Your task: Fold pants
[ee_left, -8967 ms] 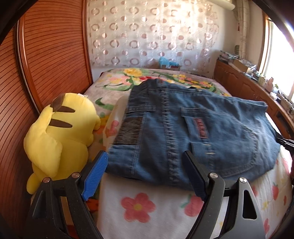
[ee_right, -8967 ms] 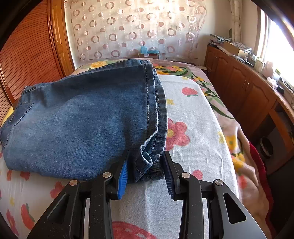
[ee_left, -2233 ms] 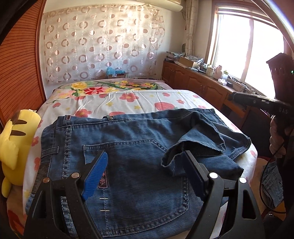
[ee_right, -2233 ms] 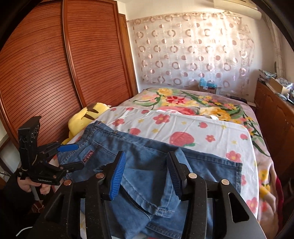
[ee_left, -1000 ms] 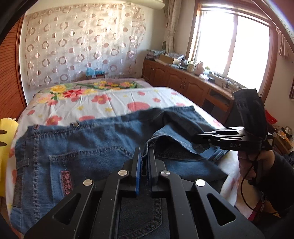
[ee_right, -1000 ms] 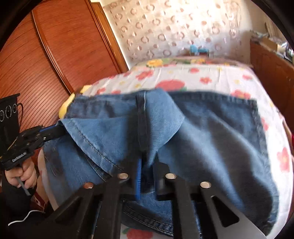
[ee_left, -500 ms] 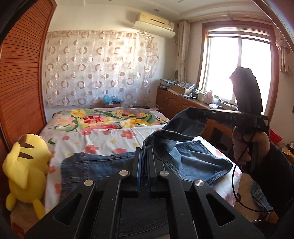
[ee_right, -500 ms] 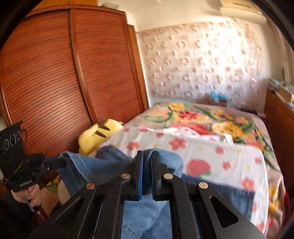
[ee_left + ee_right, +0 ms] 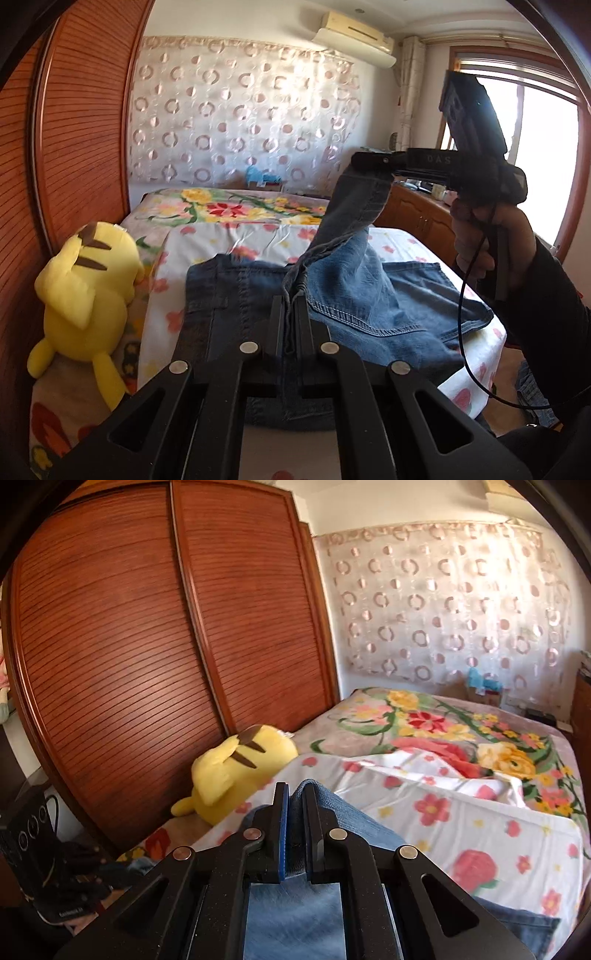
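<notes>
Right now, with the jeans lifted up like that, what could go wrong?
The right gripper pinches only the hem's edge of the jeans, so the denim might slip out. The left gripper holds a thin seam too. The yellow plush toy lies close beside them and could get bumped.

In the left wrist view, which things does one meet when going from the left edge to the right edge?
Wooden wardrobe door → yellow plush toy → left gripper shut on the jeans → right gripper holding up a jeans leg → the hand that carries it → window.
</notes>
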Motion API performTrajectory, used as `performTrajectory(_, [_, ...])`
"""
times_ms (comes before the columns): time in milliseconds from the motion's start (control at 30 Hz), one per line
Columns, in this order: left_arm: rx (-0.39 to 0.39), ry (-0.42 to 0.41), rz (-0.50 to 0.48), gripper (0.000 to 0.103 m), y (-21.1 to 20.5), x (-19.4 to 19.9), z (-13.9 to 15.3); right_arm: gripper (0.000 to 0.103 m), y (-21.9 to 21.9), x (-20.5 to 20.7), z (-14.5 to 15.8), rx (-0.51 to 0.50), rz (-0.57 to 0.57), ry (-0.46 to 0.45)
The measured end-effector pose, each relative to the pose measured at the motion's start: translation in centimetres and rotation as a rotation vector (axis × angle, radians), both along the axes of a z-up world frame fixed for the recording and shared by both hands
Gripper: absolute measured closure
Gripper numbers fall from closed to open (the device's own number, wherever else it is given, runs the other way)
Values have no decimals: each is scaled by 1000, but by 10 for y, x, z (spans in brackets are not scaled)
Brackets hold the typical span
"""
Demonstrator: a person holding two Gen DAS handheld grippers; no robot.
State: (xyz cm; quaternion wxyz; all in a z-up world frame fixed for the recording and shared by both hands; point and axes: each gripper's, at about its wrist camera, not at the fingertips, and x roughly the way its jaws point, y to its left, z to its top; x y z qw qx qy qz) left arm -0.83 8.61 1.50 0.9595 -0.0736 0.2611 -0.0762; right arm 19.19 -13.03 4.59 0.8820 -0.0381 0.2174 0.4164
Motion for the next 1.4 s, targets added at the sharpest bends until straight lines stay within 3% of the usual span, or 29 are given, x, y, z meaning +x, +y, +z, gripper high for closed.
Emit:
performTrajectory(400, [-15, 88, 71, 97, 30, -2, -34, 97, 87, 42, -22, -130, 24, 10])
performTrajectory(767, [-25, 149, 102, 97, 41, 4, -56, 96, 145, 48, -44, -222, 32, 41])
performTrajectory(833, [-33, 183, 104, 96, 41, 7, -62, 85, 149, 49, -46, -246, 35, 51])
performTrajectory(900, [-37, 190, 102, 88, 41, 8, -63, 77, 147, 45, -43, -247, 32, 31])
performTrajectory(967, [-43, 186, 95, 69, 41, 8, -63, 65, 137, 44, -38, -227, 36, 19])
performTrajectory(1033, [-48, 174, 91, 58, 40, 8, -61, 55, 124, 42, -33, -208, 21, 7])
performTrajectory(1233, [-26, 179, 97, 56, 37, 12, -59, 54, 70, 31, -30, -216, -36, -28])
performTrajectory(1367, [-32, 169, 100, 28, 35, 15, -58, 54, 26, 15, -28, -208, -84, -33])
performTrajectory(1400, [-34, 166, 100, 26, 34, 16, -57, 54, 17, 10, -26, -203, -95, -37])
